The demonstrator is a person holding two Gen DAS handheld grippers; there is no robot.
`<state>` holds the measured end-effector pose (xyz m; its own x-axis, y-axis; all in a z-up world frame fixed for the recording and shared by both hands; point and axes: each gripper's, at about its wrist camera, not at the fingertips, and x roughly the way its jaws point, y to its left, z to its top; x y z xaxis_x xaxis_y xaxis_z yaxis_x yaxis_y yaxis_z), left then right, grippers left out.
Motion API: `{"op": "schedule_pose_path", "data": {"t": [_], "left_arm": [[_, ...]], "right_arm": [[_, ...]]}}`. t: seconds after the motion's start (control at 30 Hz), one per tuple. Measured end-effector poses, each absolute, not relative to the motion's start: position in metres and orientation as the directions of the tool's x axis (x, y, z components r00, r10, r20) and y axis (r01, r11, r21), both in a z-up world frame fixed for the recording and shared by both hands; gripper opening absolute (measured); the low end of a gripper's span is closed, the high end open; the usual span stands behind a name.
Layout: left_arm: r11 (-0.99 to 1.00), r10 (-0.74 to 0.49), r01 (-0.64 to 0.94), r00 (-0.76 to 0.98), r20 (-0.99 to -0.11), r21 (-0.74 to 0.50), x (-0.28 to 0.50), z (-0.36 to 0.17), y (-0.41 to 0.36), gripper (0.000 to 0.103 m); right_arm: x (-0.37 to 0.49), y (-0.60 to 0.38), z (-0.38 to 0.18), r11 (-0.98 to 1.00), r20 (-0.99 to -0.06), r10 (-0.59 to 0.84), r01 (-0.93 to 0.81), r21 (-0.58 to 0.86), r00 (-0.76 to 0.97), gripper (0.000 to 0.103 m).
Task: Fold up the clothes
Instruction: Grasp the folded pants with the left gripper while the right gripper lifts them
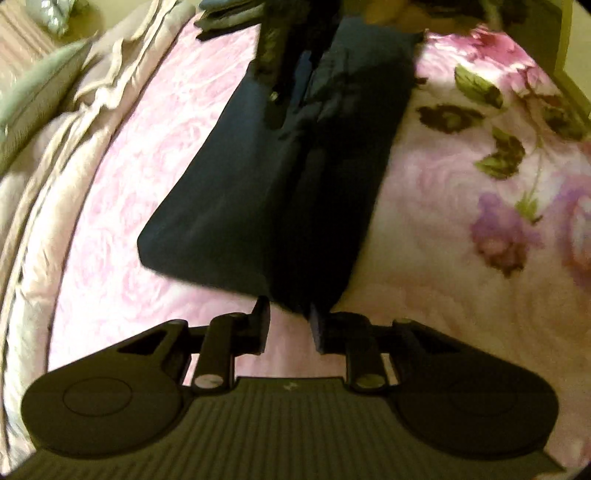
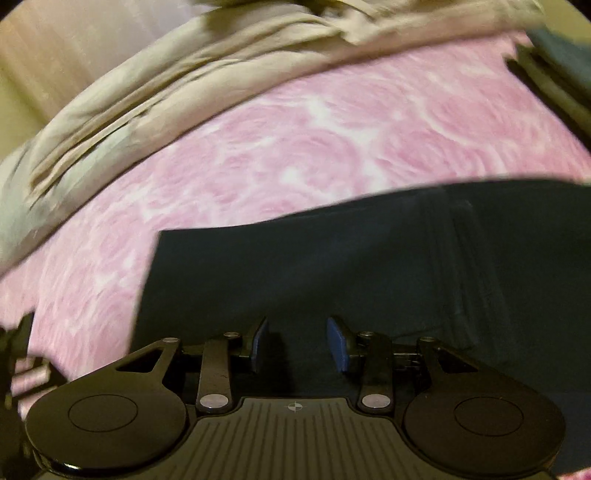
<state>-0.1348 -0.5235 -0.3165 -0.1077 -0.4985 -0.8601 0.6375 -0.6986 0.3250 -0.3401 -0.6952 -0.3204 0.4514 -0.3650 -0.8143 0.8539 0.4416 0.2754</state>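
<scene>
A dark navy garment [image 1: 280, 177] lies flat and lengthwise on the pink floral bedspread [image 1: 140, 177], folded into a long strip. My left gripper [image 1: 290, 315] is open just at the garment's near end, with the cloth's edge reaching between its fingers. My right gripper [image 2: 297, 336] is open and hovers low over the same navy garment [image 2: 369, 266], near its left edge. The other gripper shows as a dark shape [image 1: 277, 55] over the garment's far end in the left wrist view.
A beige duvet [image 1: 55, 155] is bunched along the left side of the bed, also in the right wrist view [image 2: 166, 74]. Folded dark clothes [image 1: 221, 18] are stacked at the far end. A green pillow [image 1: 33, 92] lies at the far left.
</scene>
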Motion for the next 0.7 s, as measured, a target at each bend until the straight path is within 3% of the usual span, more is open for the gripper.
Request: {"op": "schedule_pose_path", "data": {"t": [0.03, 0.2, 0.23, 0.27, 0.3, 0.33, 0.47, 0.6, 0.67, 0.7], "left_arm": [[-0.684, -0.481, 0.665, -0.104, -0.871, 0.299, -0.127, -0.314, -0.525, 0.023], [-0.546, -0.46, 0.813, -0.089, -0.883, 0.203, -0.085, -0.307, -0.527, 0.024], [-0.517, -0.459, 0.835, -0.084, -0.885, 0.189, -0.077, -0.306, -0.527, 0.024], [-0.487, -0.457, 0.855, -0.079, -0.886, 0.175, -0.069, -0.305, -0.527, 0.024], [-0.457, -0.455, 0.875, -0.074, -0.887, 0.161, -0.061, -0.304, -0.527, 0.024], [-0.425, -0.453, 0.893, -0.069, -0.889, 0.147, -0.053, -0.304, -0.527, 0.024], [-0.293, -0.443, 0.952, -0.052, -0.895, 0.09, -0.022, -0.3, -0.526, 0.024], [-0.275, -0.446, 0.959, -0.062, -0.893, 0.071, -0.011, -0.296, -0.518, 0.025], [-0.268, -0.456, 0.961, -0.066, -0.888, 0.066, -0.007, -0.294, -0.517, 0.027], [-0.267, -0.461, 0.962, -0.068, -0.885, 0.065, -0.007, -0.293, -0.517, 0.029]], "right_arm": [[-0.332, -0.684, -0.314, 0.494, -0.804, -0.368, 0.831, 0.257, 0.467, 0.083], [-0.289, -0.633, -0.299, 0.718, -0.723, -0.317, 0.653, 0.24, 0.614, 0.084], [-0.283, -0.63, -0.302, 0.721, -0.71, -0.314, 0.645, 0.254, 0.631, 0.081], [-0.277, -0.629, -0.307, 0.713, -0.7, -0.311, 0.645, 0.276, 0.643, 0.07], [-0.273, -0.631, -0.316, 0.693, -0.699, -0.303, 0.653, 0.304, 0.647, 0.043], [-0.268, -0.632, -0.325, 0.679, -0.712, -0.289, 0.661, 0.32, 0.641, 0.033], [-0.266, -0.635, -0.366, 0.607, -0.761, -0.227, 0.7, 0.377, 0.608, 0.033], [-0.26, -0.63, -0.34, 0.664, -0.776, -0.251, 0.686, 0.297, 0.578, 0.034], [-0.255, -0.623, -0.324, 0.7, -0.784, -0.279, 0.676, 0.23, 0.555, 0.049], [-0.251, -0.614, -0.319, 0.727, -0.79, -0.297, 0.664, 0.176, 0.536, 0.08]]}}
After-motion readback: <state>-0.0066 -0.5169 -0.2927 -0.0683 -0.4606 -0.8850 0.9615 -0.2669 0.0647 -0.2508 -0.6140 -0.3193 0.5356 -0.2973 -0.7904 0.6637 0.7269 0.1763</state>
